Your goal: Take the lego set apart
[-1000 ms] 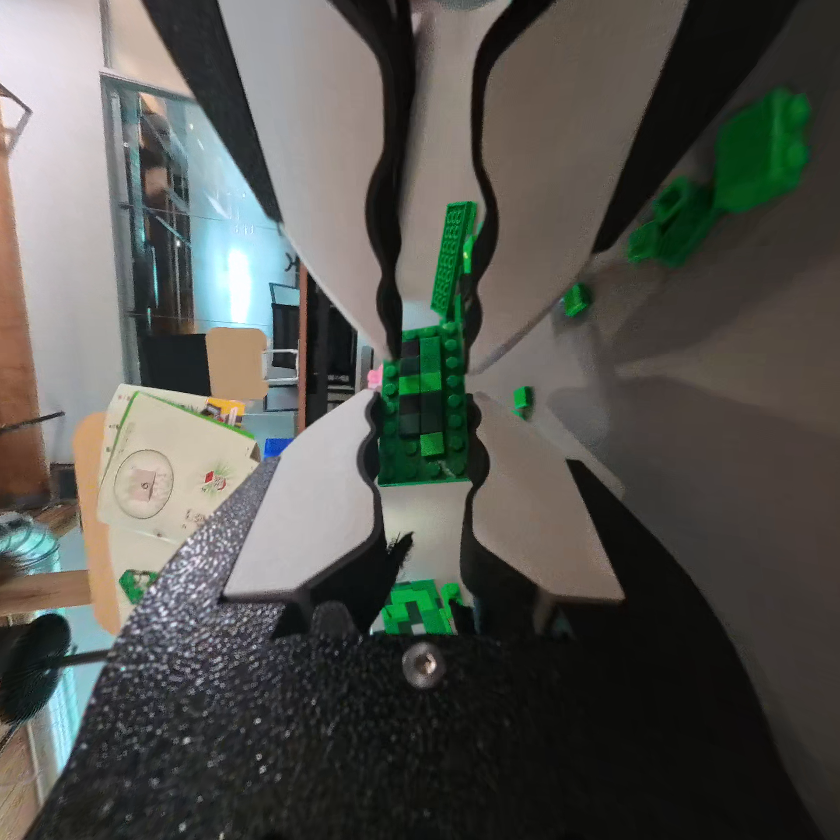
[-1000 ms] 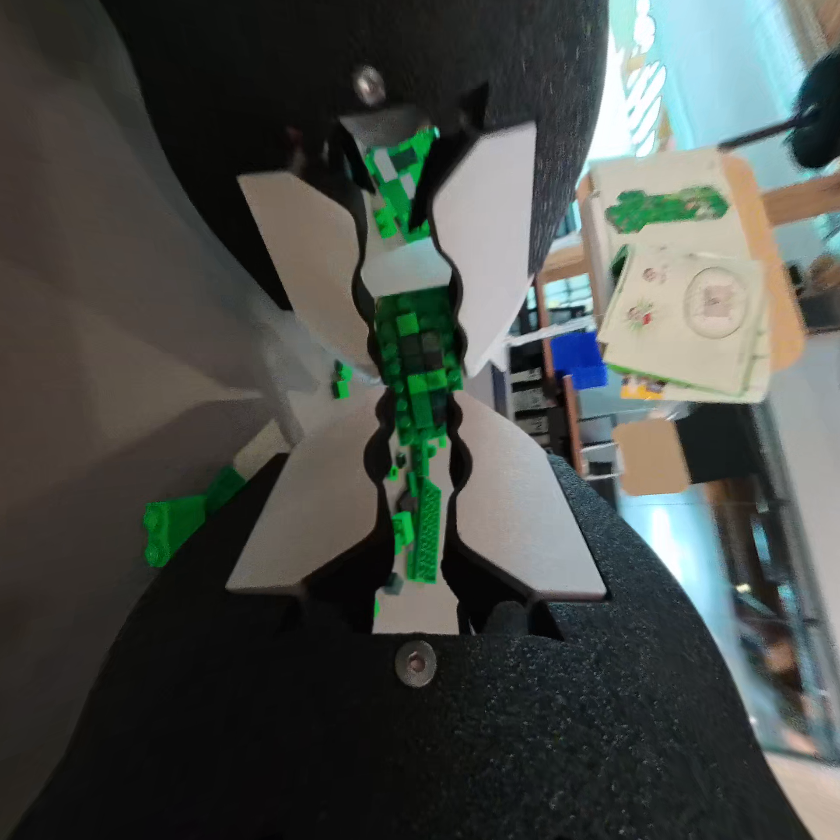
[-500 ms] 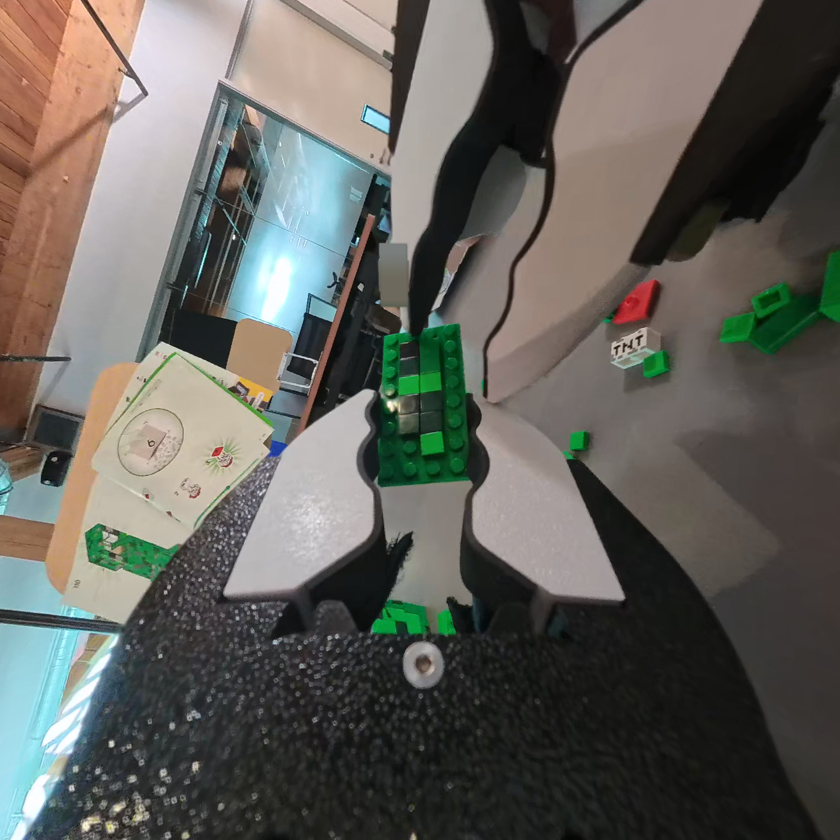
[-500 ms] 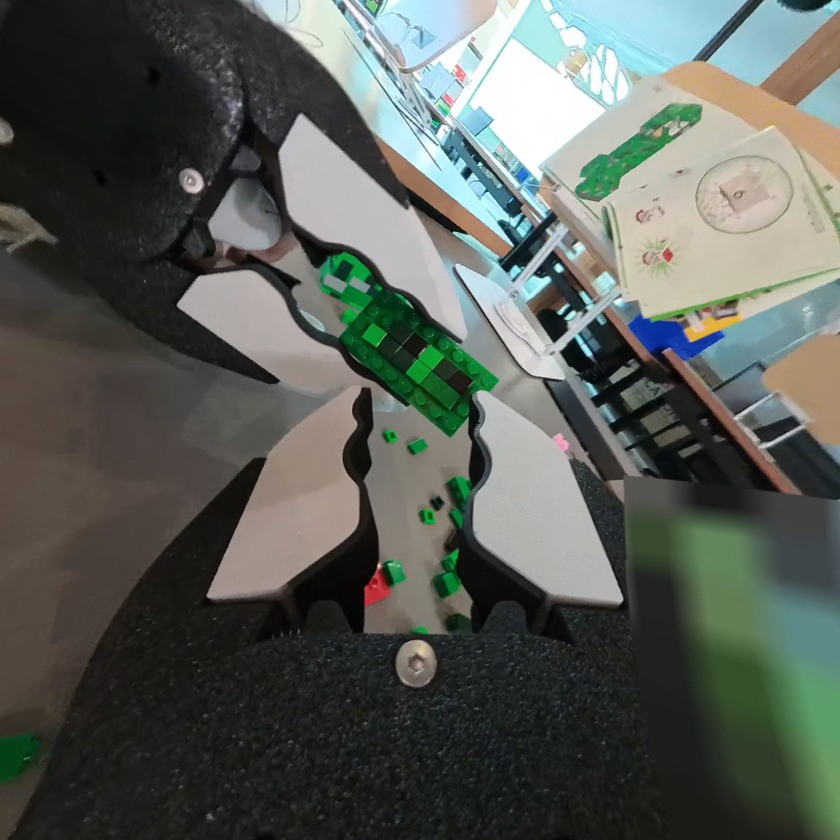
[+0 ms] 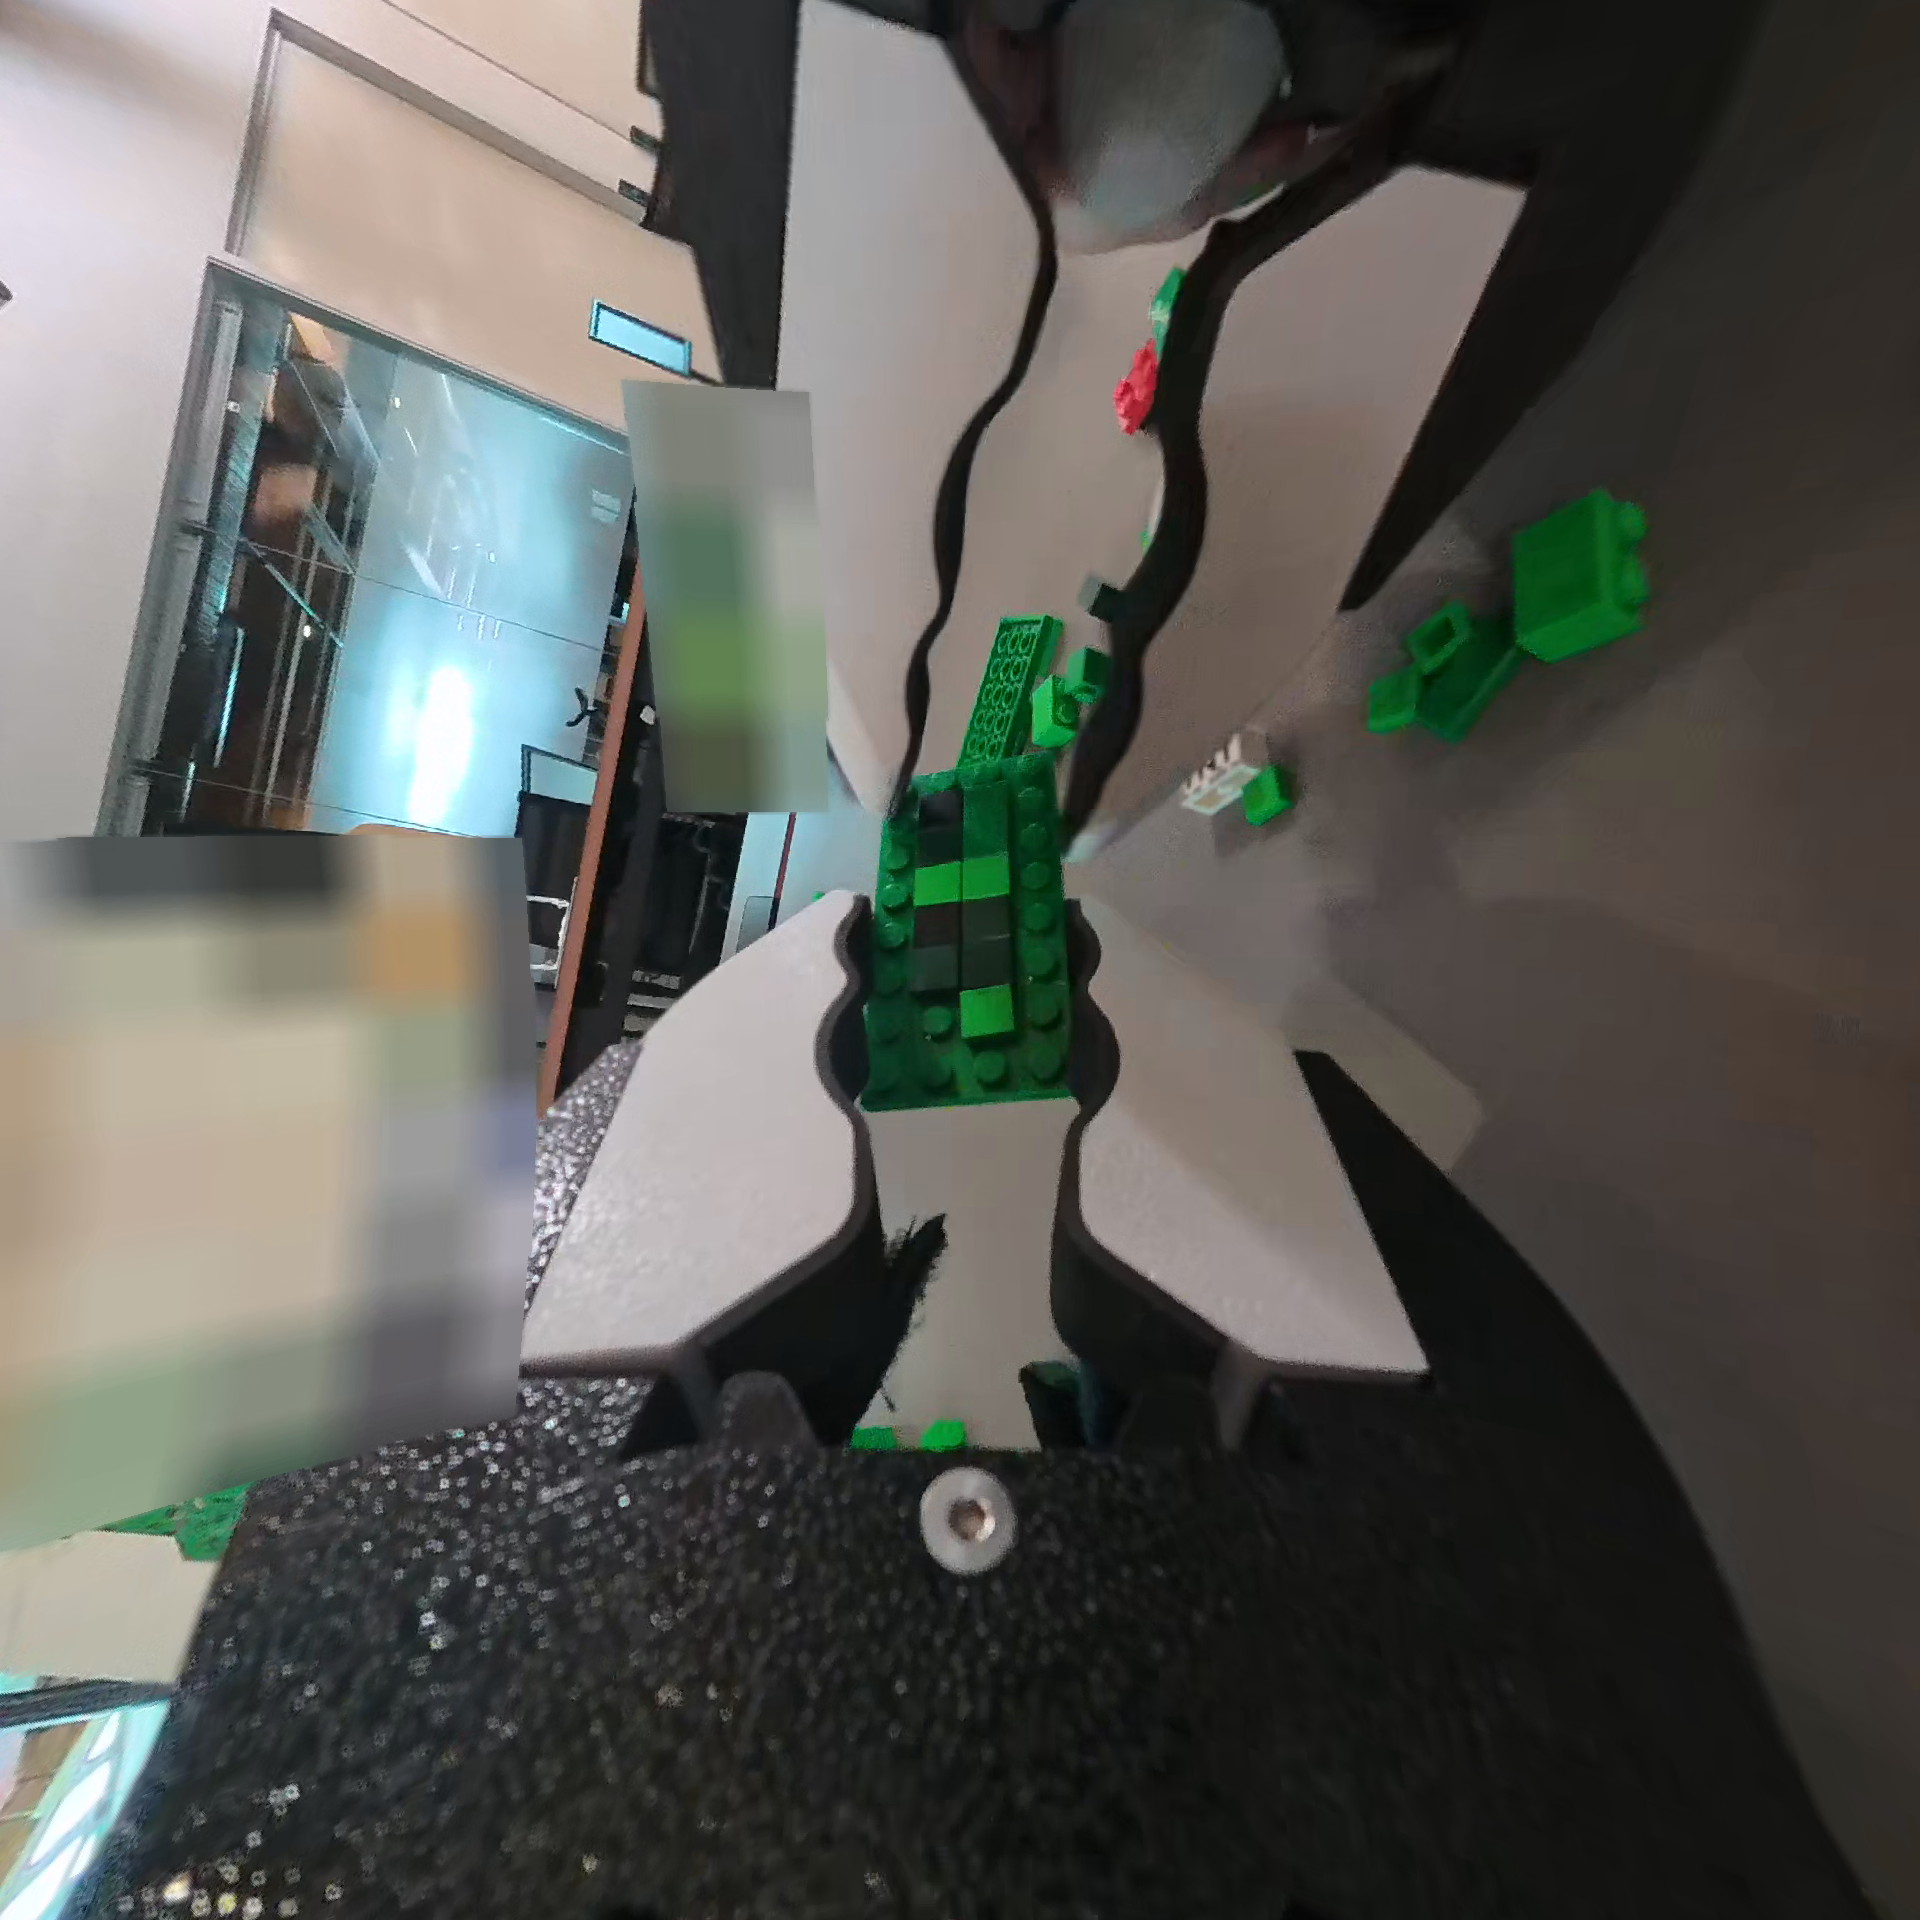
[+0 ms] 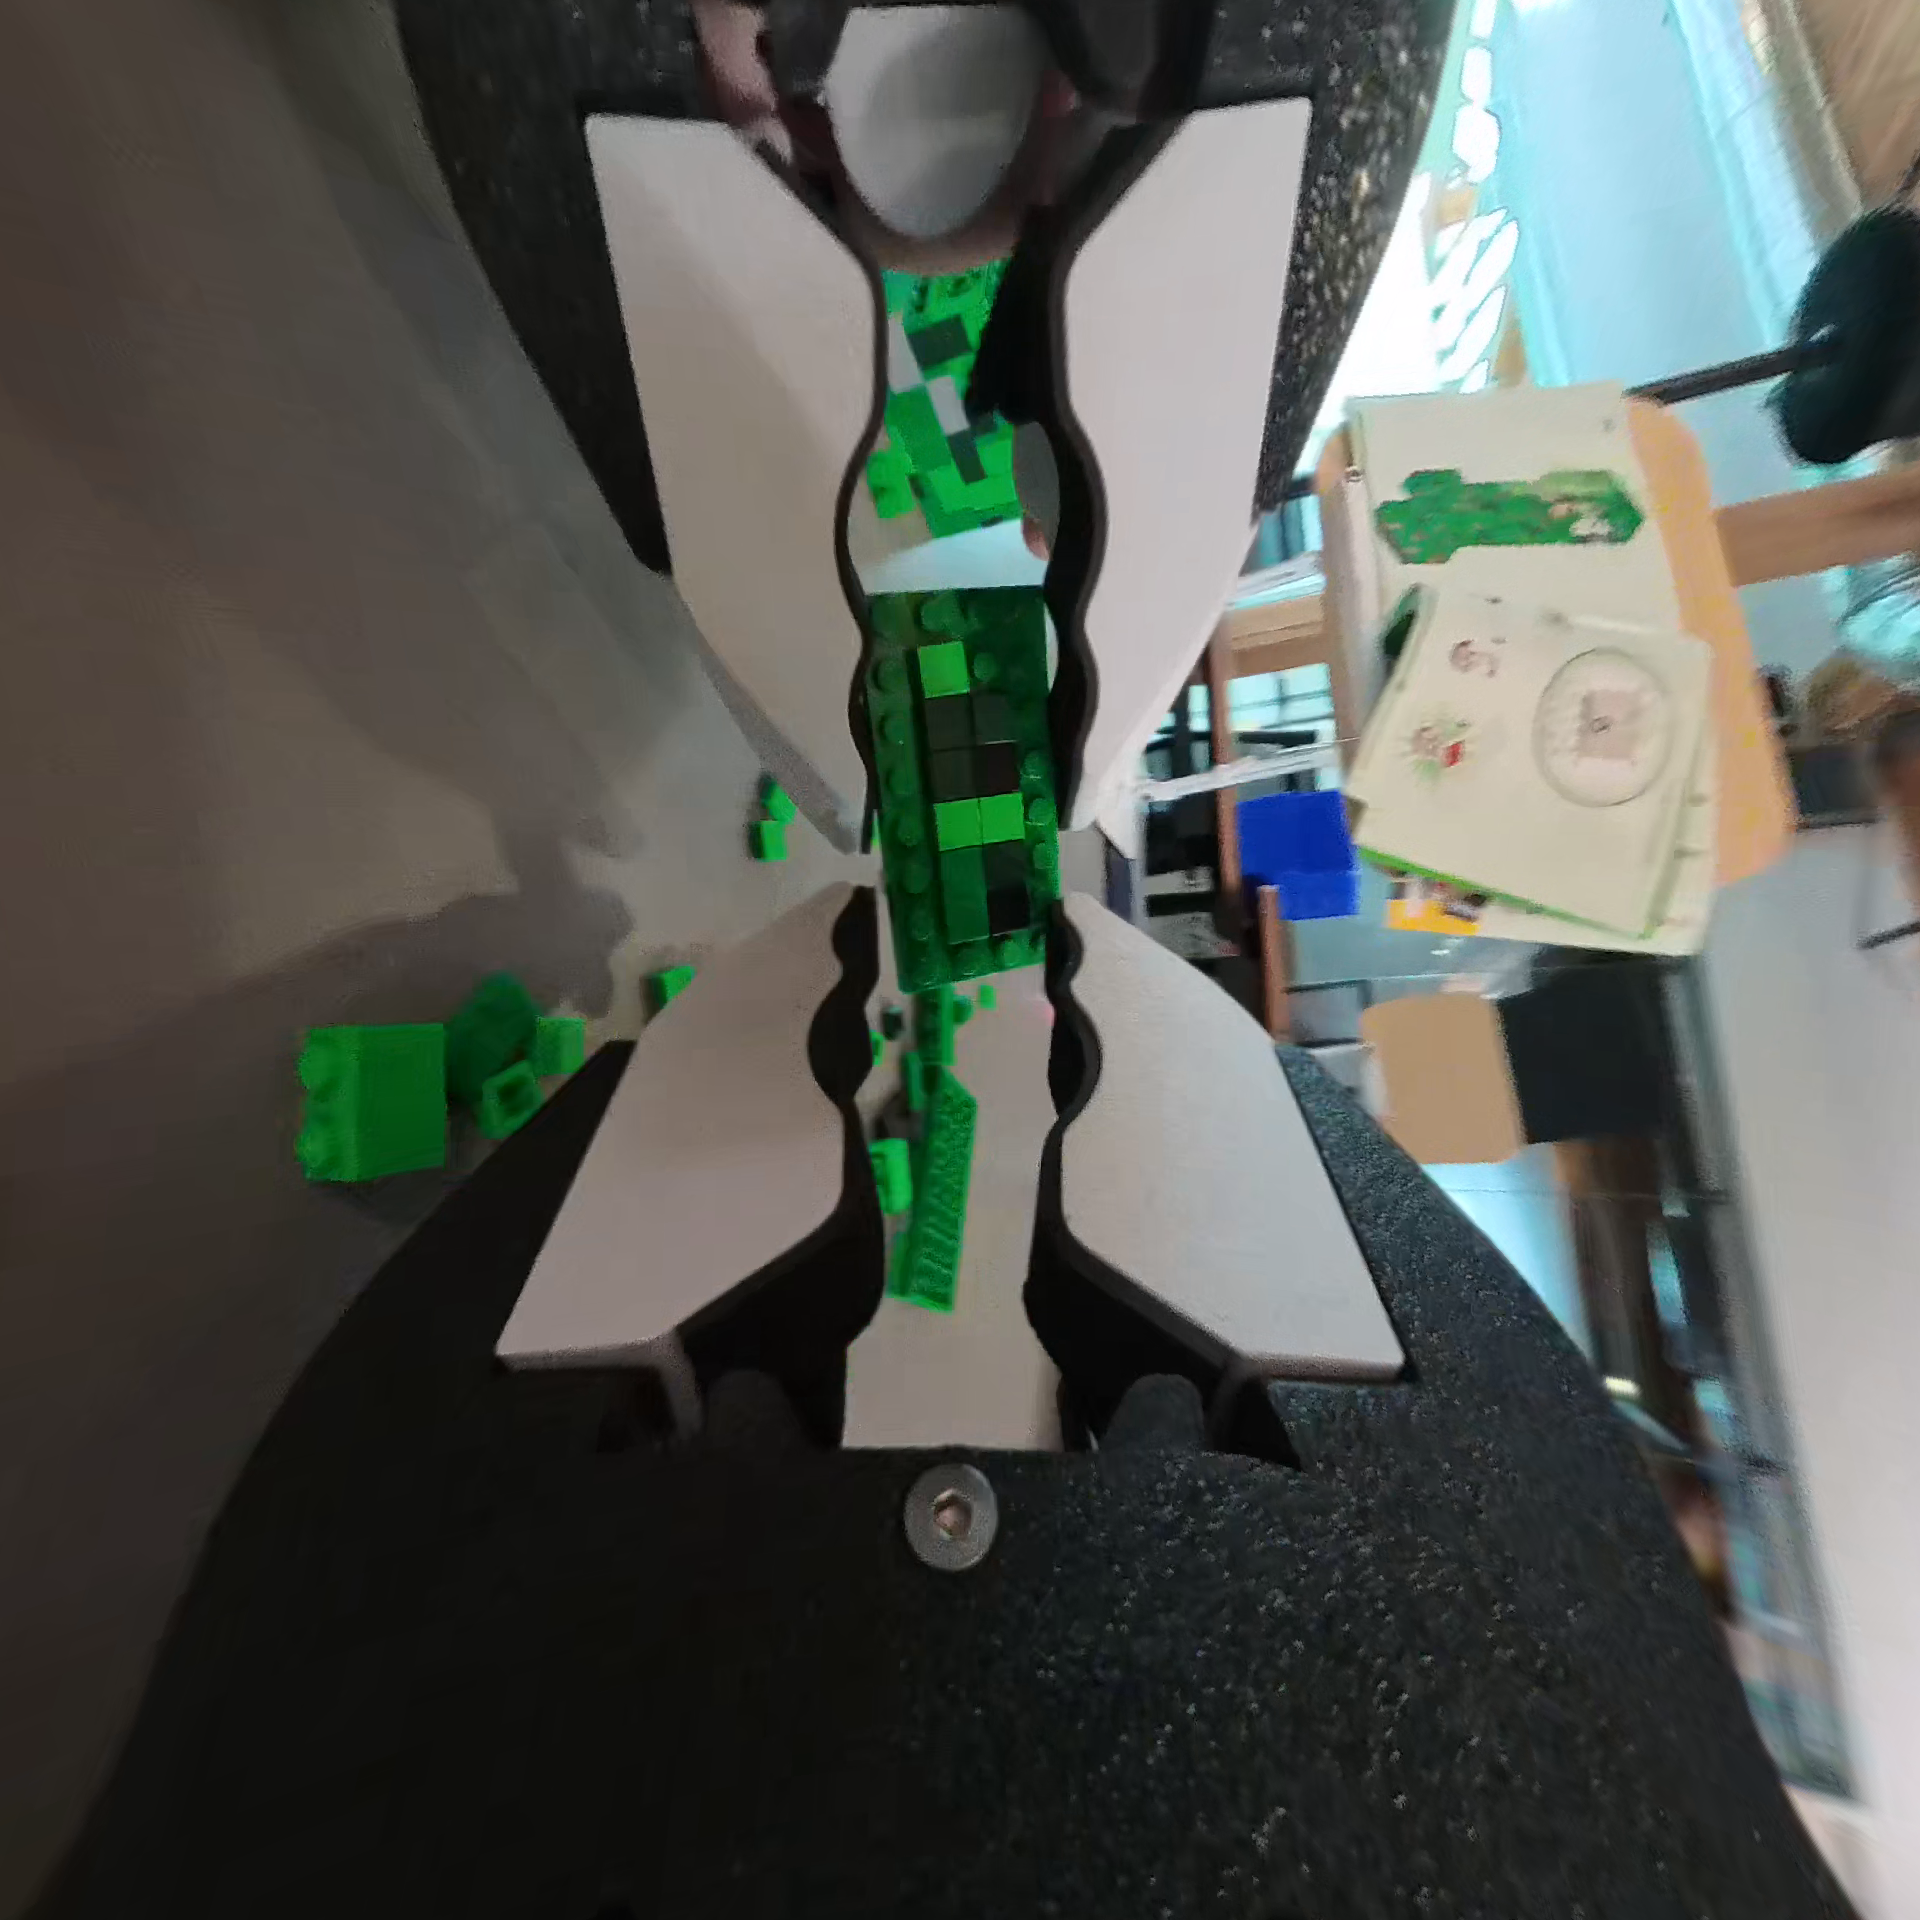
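Both grippers meeting tip to tip on one studded green lego plate above the grey table.

My left gripper [image 5: 966,997] is clamping the near end of the flat green lego plate [image 5: 971,956], the one carrying a strip of dark and bright green tiles, with the plate's edges seated in the wavy black pads [image 5: 847,997]. My right gripper [image 6: 961,935] is facing it; its fingers [image 6: 717,1122] are flanking the plate's other end [image 6: 961,790], though I cannot tell whether they are pressing on it. I am holding the plate lifted off the grey table [image 5: 1610,987]. Loose green bricks [image 5: 1574,592], a long green studded strip [image 6: 940,1195] and a small red piece [image 5: 1138,390] are lying scattered on the table beyond, and a pale instruction booklet [image 6: 1538,769] is propped at the side.
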A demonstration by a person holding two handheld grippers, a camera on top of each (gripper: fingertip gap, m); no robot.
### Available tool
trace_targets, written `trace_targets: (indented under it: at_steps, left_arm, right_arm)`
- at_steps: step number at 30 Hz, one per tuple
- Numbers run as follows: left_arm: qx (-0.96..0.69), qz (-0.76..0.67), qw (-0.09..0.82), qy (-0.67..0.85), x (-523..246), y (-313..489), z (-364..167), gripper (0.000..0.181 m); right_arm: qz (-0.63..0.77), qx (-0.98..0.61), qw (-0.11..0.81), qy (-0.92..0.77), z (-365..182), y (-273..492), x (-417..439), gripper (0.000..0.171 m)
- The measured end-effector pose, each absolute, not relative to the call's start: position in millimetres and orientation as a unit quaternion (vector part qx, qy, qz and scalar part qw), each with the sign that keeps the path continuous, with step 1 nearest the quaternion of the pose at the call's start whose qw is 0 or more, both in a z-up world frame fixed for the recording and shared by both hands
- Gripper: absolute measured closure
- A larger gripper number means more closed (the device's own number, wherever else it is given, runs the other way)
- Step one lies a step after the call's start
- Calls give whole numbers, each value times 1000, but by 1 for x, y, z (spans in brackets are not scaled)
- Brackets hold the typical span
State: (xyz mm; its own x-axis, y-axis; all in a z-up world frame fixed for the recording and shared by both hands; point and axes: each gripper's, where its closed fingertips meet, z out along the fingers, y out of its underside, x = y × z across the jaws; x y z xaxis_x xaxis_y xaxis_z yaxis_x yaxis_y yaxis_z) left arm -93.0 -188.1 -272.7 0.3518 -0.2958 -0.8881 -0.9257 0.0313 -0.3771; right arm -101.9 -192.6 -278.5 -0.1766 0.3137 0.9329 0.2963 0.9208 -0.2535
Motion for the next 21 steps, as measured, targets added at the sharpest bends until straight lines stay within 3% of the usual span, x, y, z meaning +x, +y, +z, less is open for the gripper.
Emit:
trace_targets:
  at_steps: [6,21]
  left_arm:
    - [-647,268,538,469,-91,-190,-269,147]
    - [-658,231,563,444,-89,-193,-260,149]
  right_arm:
    - [-71,-142,634,-757,-275,-191,-104,144]
    - [-83,-138,651,-742,-263,-193,-99,152]
